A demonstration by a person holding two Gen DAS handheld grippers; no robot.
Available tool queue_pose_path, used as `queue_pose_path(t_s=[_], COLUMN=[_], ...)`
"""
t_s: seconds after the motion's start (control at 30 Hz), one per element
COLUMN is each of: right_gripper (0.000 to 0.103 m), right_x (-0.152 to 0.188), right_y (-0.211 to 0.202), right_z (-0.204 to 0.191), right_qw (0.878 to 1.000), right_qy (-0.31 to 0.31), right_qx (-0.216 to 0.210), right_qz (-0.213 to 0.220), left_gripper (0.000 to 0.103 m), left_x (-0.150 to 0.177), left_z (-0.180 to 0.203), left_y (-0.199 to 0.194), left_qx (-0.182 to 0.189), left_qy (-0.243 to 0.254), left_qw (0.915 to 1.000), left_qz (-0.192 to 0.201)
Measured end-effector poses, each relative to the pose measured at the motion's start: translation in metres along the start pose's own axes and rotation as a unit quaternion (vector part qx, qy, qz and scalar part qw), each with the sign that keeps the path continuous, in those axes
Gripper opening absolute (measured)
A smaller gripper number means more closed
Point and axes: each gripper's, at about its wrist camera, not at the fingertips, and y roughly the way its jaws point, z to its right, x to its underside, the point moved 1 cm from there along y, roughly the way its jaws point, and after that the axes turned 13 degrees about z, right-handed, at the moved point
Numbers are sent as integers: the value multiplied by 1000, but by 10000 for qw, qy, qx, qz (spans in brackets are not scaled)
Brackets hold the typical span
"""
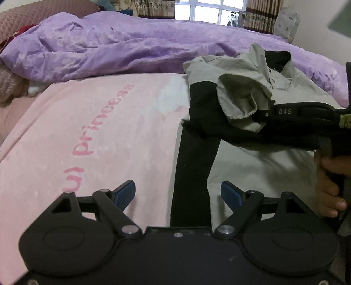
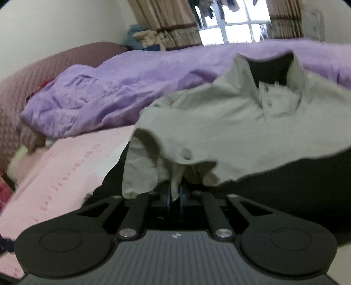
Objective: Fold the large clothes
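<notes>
A grey and black collared shirt (image 1: 245, 92) lies on the pink blanket (image 1: 98, 136), its collar end toward the purple quilt. My left gripper (image 1: 178, 193) hangs open above the shirt's black strip and lower edge, with nothing between its blue pads. My right gripper (image 1: 266, 114) comes in from the right, a hand on its handle, and is shut on a bunched grey fold of the shirt. In the right wrist view the shirt (image 2: 219, 122) fills the centre, lifted, and a strip of grey cloth is pinched between the pads of the right gripper (image 2: 174, 194).
A crumpled purple quilt (image 1: 122, 50) lies across the bed behind the shirt. A brown quilted headboard (image 2: 43, 72) stands at the left. Curtains and a bright window (image 1: 210, 11) are at the back. The pink blanket carries the word "princess".
</notes>
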Motion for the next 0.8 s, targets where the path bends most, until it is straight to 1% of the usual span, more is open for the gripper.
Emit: queue_pose_path(t_s=[0.07,0.13,0.2,0.23,0.3,0.37,0.57,0.7,0.8], right_gripper=[7,7,7,7,7,7,8,8,8], right_x=[1,-2,-9,-13,-19,-18,18,23,24], right_y=[-6,-15,-20,-20,-20,-17,6,6,5], right_z=[-5,-13,-19,-20,-20,-21,-16,-12,-14], right_qw=[9997,9988,9986,9988,9988,9988,9998,9997,9999], right_qy=[-80,-174,-145,-87,108,188,157,218,79], right_qx=[19,-29,-84,-91,-190,-215,82,58,90], right_qz=[246,457,510,481,444,402,-26,-17,16], left_gripper=[86,86,86,86,86,86,86,86,86], left_x=[1,2,1,0,-3,-7,-13,-13,-14], left_z=[-2,-2,0,1,2,1,5,6,6], left_y=[0,0,1,3,8,14,35,42,43], left_qx=[28,160,345,387,295,238,185,172,180], left_qy=[-37,-122,-126,-74,40,42,-11,-17,-46], left_qw=[10000,9998,9993,9992,9996,9997,9998,9998,9998], left_qz=[-19,-40,-56,-44,-13,37,42,47,63])
